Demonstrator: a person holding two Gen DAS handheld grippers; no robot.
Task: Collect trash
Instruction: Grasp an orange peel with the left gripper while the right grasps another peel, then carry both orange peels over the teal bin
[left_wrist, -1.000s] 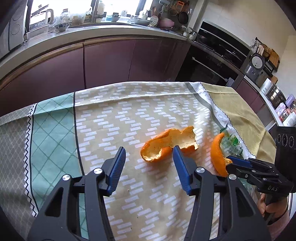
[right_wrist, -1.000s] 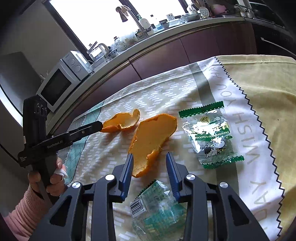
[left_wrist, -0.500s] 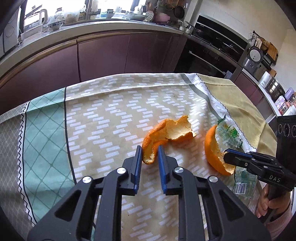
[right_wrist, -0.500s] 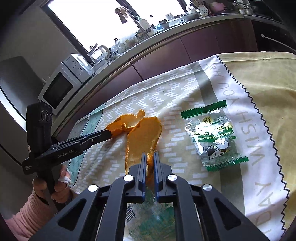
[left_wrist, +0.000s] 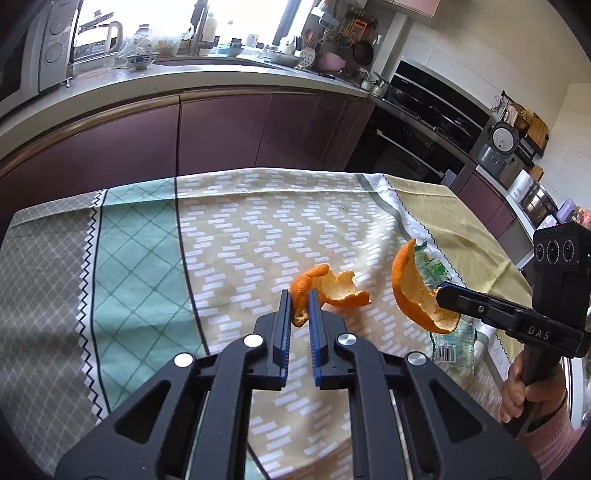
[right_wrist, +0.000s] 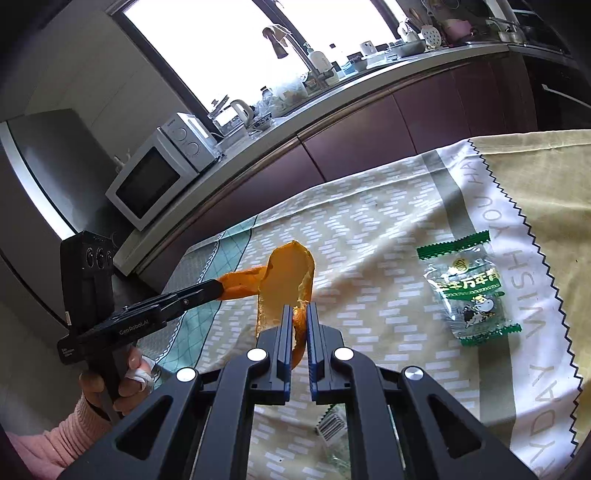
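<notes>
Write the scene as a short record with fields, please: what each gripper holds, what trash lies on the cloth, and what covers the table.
left gripper: jaws closing on a curled orange peel, pads pressing it
right gripper: shut on a larger orange peel, lifted off the cloth
trash on cloth: green candy wrapper; clear wrapper with barcode
table cover: patterned tablecloth
bin: none in view

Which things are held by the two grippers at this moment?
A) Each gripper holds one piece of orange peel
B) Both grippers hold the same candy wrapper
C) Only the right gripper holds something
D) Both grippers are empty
A: the left gripper pinches one orange peel, the right gripper another peel.
</notes>
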